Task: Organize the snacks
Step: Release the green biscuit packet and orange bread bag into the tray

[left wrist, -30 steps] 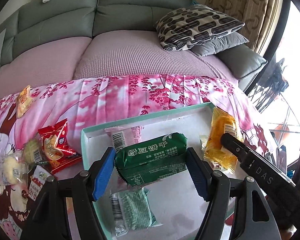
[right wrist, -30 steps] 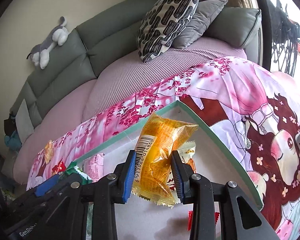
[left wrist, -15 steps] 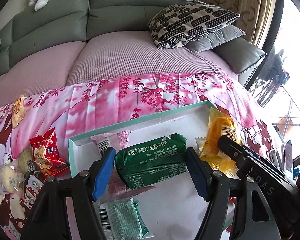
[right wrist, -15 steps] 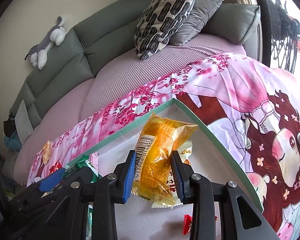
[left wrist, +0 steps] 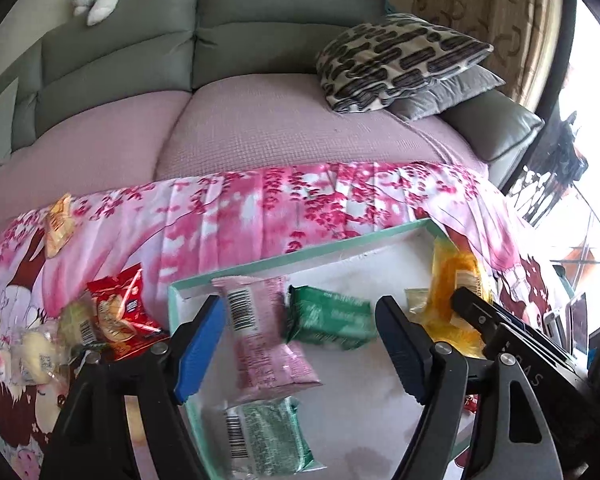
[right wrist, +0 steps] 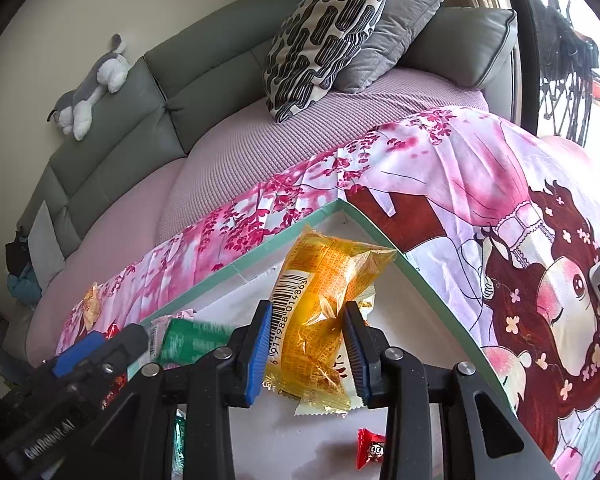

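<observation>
A shallow white box with a mint-green rim (left wrist: 308,256) lies on the pink blanket. My left gripper (left wrist: 300,340) is open above it. A dark green snack pack (left wrist: 328,318), blurred, lies free in the box beside a pink pack (left wrist: 260,340). Another green pack (left wrist: 264,440) lies nearer me. My right gripper (right wrist: 306,344) is shut on a yellow-orange snack pack (right wrist: 320,300), held over the box's far right corner (right wrist: 342,206). The yellow pack also shows in the left wrist view (left wrist: 456,292).
Loose snacks lie on the blanket left of the box: a red pack (left wrist: 120,312), pale round packs (left wrist: 36,352) and an orange pack (left wrist: 60,224). A small red candy (right wrist: 370,448) lies in the box. A grey sofa with patterned pillows (left wrist: 396,60) stands behind.
My left gripper has opened and let go of the dark green pack, which has dropped into the box. My right gripper still holds the yellow pack in about the same place.
</observation>
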Demonstrator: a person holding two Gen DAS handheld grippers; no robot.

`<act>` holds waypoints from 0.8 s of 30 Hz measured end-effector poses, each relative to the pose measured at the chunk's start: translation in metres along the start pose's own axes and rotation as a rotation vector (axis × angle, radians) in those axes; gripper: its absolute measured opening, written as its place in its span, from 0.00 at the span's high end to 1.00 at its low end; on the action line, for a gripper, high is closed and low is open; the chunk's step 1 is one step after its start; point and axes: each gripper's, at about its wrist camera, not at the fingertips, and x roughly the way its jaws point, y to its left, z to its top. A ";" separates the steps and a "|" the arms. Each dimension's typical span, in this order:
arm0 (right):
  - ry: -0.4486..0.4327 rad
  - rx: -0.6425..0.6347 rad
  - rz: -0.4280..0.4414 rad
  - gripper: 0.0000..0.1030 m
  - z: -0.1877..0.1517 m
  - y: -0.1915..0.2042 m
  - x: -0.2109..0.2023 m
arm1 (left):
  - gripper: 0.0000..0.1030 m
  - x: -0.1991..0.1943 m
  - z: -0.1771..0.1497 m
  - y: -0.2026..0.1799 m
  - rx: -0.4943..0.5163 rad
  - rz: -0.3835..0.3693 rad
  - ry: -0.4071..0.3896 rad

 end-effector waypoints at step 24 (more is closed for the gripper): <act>-0.015 -0.095 -0.054 0.00 -0.001 0.014 0.000 | 0.00 0.003 -0.010 0.069 -0.240 0.223 0.043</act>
